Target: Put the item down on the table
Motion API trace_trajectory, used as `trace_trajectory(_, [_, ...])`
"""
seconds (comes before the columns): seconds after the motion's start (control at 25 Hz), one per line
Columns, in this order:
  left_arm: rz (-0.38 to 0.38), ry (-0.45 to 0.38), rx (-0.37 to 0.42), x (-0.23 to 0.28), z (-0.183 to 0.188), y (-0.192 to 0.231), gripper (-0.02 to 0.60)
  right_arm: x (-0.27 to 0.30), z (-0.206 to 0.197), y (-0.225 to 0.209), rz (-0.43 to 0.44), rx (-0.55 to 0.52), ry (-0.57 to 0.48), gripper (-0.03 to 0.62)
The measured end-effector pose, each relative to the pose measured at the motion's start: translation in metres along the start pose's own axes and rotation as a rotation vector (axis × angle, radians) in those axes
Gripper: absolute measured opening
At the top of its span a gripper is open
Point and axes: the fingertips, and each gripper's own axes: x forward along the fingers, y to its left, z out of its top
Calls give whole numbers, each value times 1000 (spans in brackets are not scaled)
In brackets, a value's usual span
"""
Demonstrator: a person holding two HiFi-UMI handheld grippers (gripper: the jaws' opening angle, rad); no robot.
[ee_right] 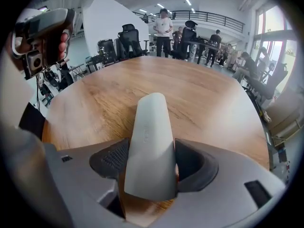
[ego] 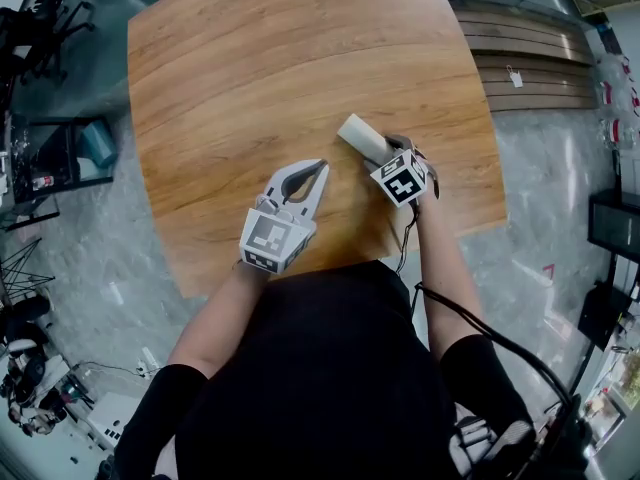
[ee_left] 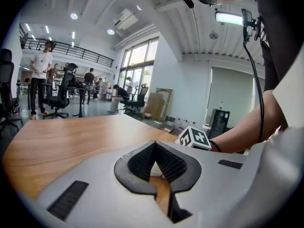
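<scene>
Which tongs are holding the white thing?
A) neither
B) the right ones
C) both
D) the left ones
B: the white thing sits pinched between the right tongs, while the left tongs are closed on nothing.

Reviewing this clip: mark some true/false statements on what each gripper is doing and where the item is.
1. The right gripper is shut on the pale tapered item. True.
2. The left gripper holds a second item. False: its jaws are together with nothing between them.
3. The item lies loose on the table, clear of both grippers. False: the right gripper clamps it.
4. The table has a wooden top. True.
</scene>
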Motion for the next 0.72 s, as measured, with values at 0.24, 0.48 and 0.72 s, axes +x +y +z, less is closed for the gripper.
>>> trace_trajectory(0.24, [-10, 7, -3, 2, -5, -3, 3, -2, -2, 6, 19, 13, -20, 259])
trace_trajectory(0.48, [-20, 0, -7, 1, -2, -9, 3, -14, -4, 9, -10, 4, -63, 259])
trace_trajectory(0.72, [-24, 7, 8, -2, -3, -14, 3, -10, -5, 9, -10, -18, -52, 259])
